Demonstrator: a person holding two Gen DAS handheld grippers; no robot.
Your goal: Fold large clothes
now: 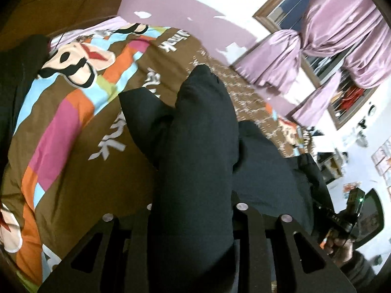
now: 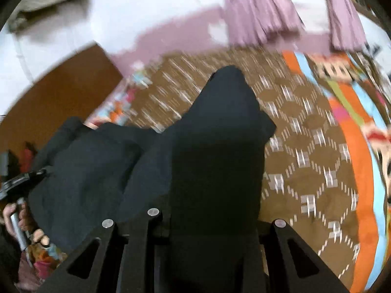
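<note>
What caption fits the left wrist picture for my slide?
Left gripper jaws clamped on bunched black fabric garment, lifted over the colourful cartoon-print brown bedspread, purple satin curtains behind.

Readable text: very little

Small letters "DAS" on the black handheld gripper body [image 1: 338,216] at four o'clock; white bedspread characters illegible.
</note>
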